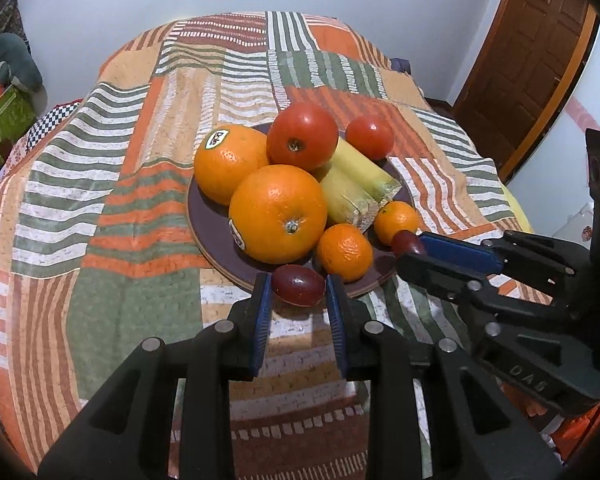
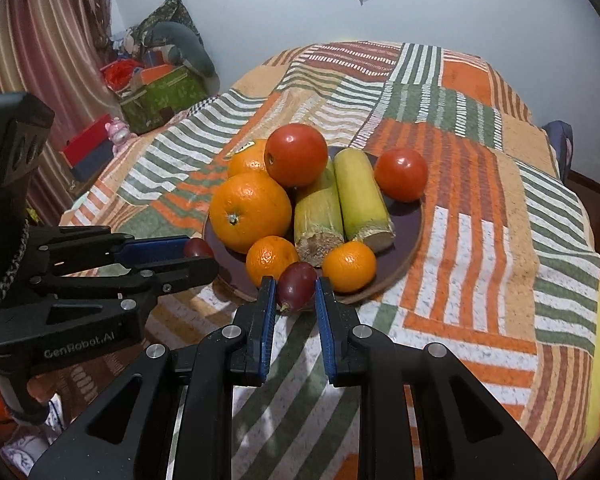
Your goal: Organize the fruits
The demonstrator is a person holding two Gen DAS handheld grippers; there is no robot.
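My left tongs (image 1: 298, 292) are clenched on a dark red grape (image 1: 298, 285), held just over the near rim of the brown plate (image 1: 204, 236). My right tongs (image 2: 296, 290) grasp a second grape (image 2: 296, 285) the same way, at the plate's near edge. The plate rests on a striped patchwork cloth (image 1: 112, 200) and carries two large oranges, two mandarins, two tomatoes and two cut yellow-green stalk pieces. The far orange (image 1: 230, 162) bears a white oval sticker (image 1: 217, 138) whose lettering I cannot read; the near orange (image 1: 278, 214) has another sticker. The left tongs' body reads "GenRobot.AI" in the right wrist view.
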